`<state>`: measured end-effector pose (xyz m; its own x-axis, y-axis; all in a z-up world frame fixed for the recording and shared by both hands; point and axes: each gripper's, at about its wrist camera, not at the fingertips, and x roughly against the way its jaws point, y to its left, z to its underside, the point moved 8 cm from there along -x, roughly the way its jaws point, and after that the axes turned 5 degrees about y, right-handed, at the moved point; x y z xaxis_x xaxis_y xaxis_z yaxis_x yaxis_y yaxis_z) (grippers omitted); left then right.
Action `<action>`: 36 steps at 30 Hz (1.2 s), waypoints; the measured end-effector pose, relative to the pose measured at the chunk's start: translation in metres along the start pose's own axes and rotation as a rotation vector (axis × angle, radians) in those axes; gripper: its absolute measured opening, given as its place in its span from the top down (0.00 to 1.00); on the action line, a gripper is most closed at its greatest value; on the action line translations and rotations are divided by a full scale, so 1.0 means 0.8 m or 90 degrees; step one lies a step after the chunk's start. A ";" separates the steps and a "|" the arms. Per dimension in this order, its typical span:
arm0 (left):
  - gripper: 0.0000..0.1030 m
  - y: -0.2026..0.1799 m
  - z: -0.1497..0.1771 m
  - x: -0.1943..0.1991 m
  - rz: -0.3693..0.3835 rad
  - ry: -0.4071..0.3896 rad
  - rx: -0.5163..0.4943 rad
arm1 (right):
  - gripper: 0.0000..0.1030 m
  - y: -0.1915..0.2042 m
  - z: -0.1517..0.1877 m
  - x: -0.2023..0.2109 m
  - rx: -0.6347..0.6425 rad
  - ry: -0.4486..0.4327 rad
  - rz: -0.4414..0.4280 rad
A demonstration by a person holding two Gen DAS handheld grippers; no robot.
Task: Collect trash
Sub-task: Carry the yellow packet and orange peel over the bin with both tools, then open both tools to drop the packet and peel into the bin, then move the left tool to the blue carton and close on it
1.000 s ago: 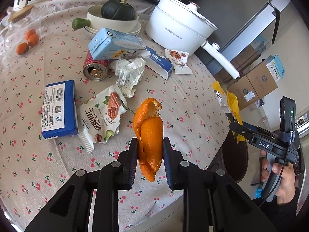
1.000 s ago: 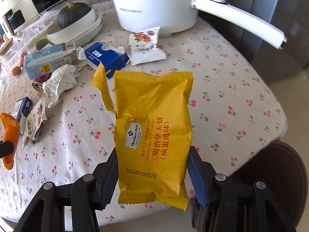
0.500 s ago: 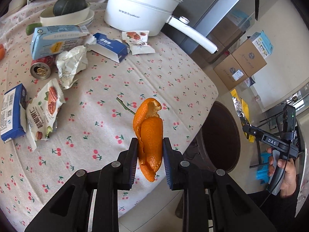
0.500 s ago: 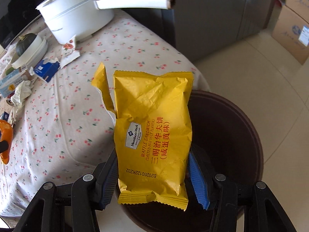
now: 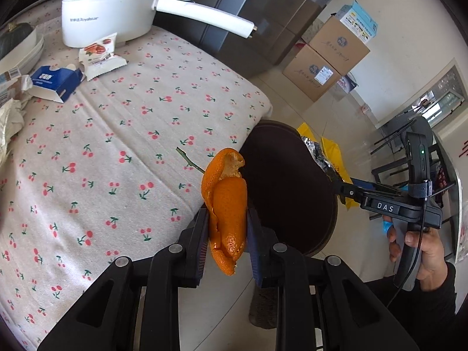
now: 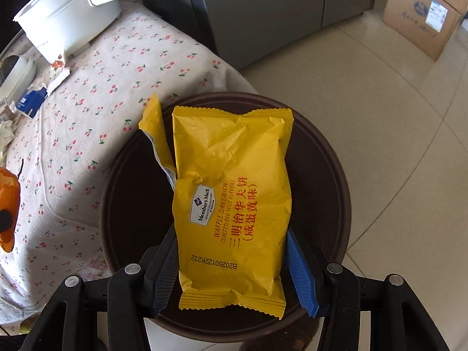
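Over the bin (image 6: 336,158) beside the desk (image 5: 117,146), the right tool (image 6: 234,266), jaws just opening, brackets a light, crinkly, slippery wrapper (image 6: 234,199) by its sides, while the left tool (image 5: 226,245) pinches a soft, tearable peel (image 5: 226,204).

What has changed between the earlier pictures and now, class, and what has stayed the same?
Both grippers swung off the table toward the brown bin. The right gripper, now above the bin, has just been opening its jaws, with the yellow wrapper between them. The left gripper still clamps the orange peel. The table litter is unmoved.
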<state>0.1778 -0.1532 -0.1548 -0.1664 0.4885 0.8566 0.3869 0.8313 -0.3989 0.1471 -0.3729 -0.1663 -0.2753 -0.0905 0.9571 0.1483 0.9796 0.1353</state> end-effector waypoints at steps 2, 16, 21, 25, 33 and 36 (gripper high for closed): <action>0.74 -0.014 -0.003 -0.011 0.004 0.008 -0.014 | 0.23 -0.006 -0.001 0.001 -0.009 0.001 -0.004; 0.74 -0.079 -0.008 -0.086 0.007 0.037 -0.092 | 0.18 -0.046 0.001 0.021 -0.030 -0.025 0.024; 0.71 -0.090 -0.017 -0.093 -0.032 0.005 -0.119 | 0.18 -0.053 -0.001 0.023 -0.036 -0.029 0.022; 0.29 -0.075 -0.028 -0.086 -0.124 -0.039 -0.115 | 0.17 -0.052 -0.004 0.024 -0.040 -0.031 0.022; 0.08 -0.044 -0.039 -0.064 -0.195 -0.075 -0.103 | 0.16 -0.041 -0.006 0.020 -0.032 -0.029 0.022; 0.00 -0.039 -0.039 -0.053 -0.183 -0.086 -0.100 | 0.16 -0.035 -0.007 0.020 -0.029 -0.029 0.022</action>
<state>0.2007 -0.2085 -0.1688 -0.4035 0.2798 0.8712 0.4403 0.8940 -0.0832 0.1441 -0.4031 -0.1532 -0.3116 -0.0476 0.9490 0.2013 0.9728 0.1149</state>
